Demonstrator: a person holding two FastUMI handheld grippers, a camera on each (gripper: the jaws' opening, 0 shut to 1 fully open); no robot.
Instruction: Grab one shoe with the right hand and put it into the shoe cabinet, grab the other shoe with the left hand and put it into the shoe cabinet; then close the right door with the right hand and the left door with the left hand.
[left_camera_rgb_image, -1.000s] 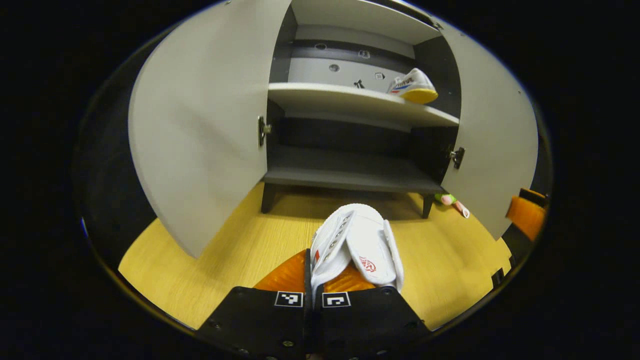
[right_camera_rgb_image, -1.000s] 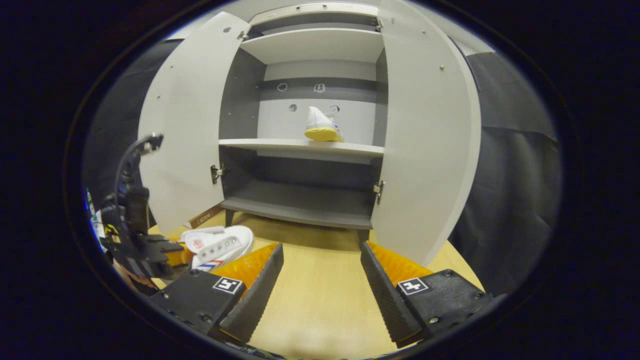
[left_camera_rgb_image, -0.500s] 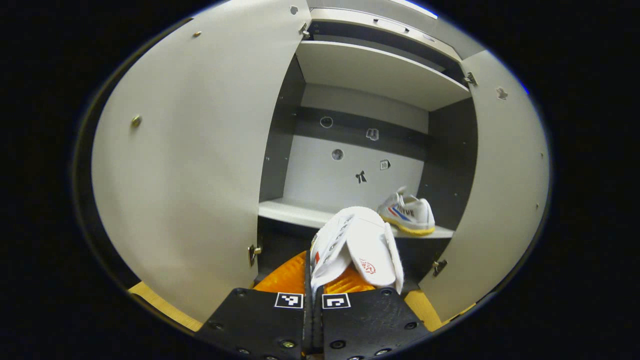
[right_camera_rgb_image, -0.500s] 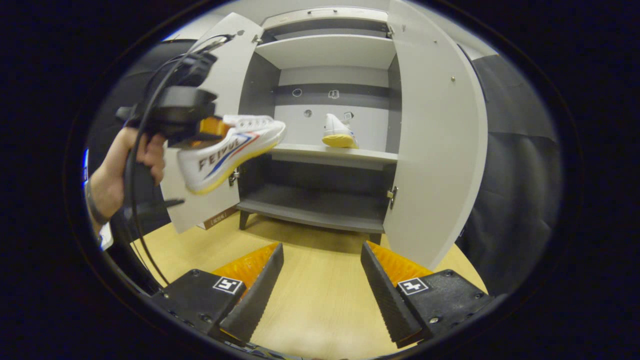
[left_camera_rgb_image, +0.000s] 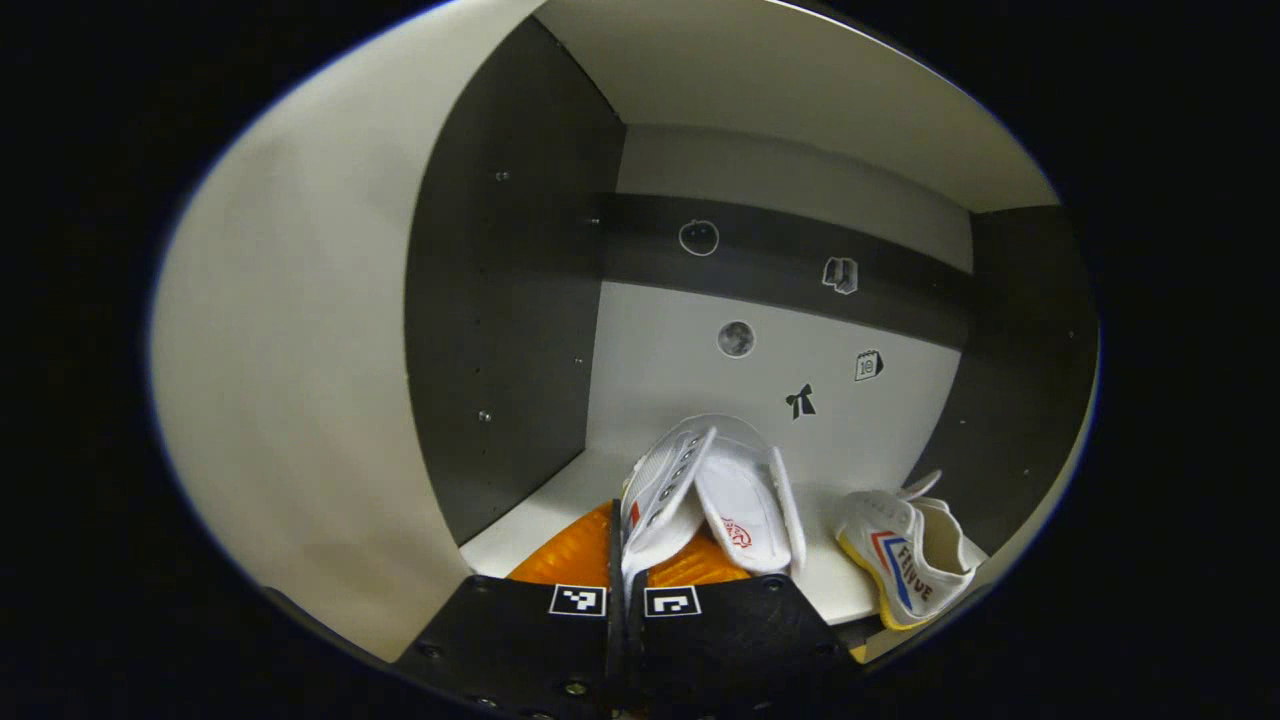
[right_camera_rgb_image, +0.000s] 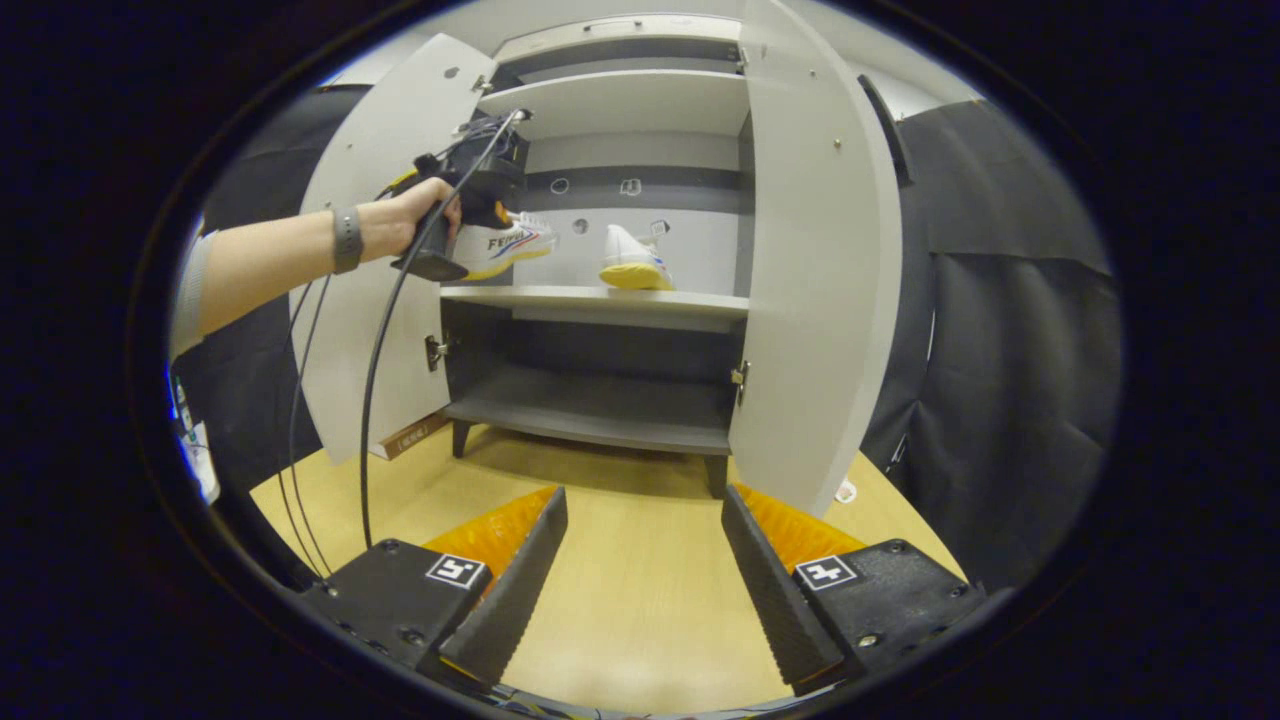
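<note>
Sneaker (left_camera_rgb_image: 715, 490) clamped in left gripper (left_camera_rgb_image: 628, 560) fingers points toe-first over the shelf's (left_camera_rgb_image: 540, 510) left end, beside the shelved sneaker (left_camera_rgb_image: 905, 555); right gripper (right_camera_rgb_image: 640, 560) fingers gape apart.

I see the shoe cabinet (right_camera_rgb_image: 600, 400) standing on short legs on the pale wooden floor (right_camera_rgb_image: 640, 600). Its middle shelf (right_camera_rgb_image: 600, 298) carries one white shoe (right_camera_rgb_image: 630, 262) with a yellow sole, lying toward the right end of that shelf; in my left gripper view the same shoe (left_camera_rgb_image: 910, 560) sits near the right wall. The bottom shelf (right_camera_rgb_image: 600, 420), below the middle one, is dark grey. A flat brown piece (right_camera_rgb_image: 405, 437) lies on the floor beside the cabinet's left leg.
</note>
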